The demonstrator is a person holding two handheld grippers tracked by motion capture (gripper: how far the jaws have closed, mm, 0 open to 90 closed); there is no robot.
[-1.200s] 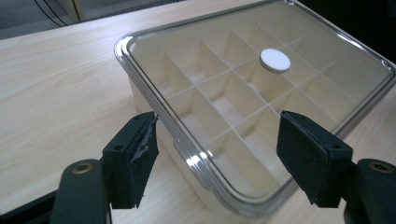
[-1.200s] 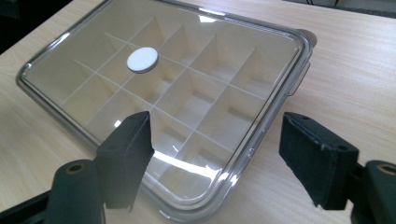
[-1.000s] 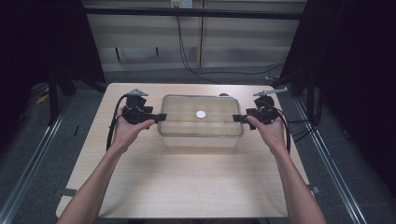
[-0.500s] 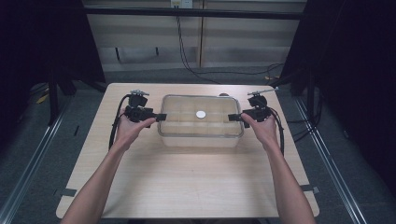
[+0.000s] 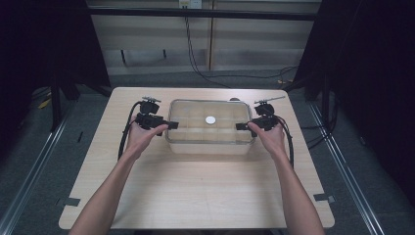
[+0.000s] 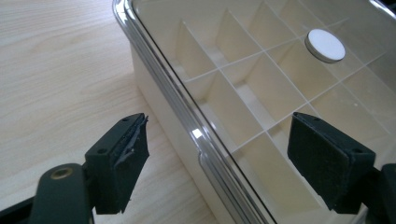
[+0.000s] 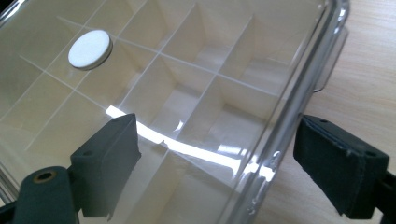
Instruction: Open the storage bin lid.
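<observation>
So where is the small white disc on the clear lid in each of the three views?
High view: the white disc lies at the middle of the clear lid.
Left gripper view: upper right.
Right gripper view: upper left.
Shared landmark: the divider grid under the lid.

A light wooden table (image 5: pixel 195 191) stands on a grey floor (image 5: pixel 44 161). Beyond the table's far edge, black cables (image 5: pixel 220 73) trail down a pale panelled wall (image 5: pixel 254 44). Small grey tape marks (image 5: pixel 324 198) lie near the table's near corners.
</observation>
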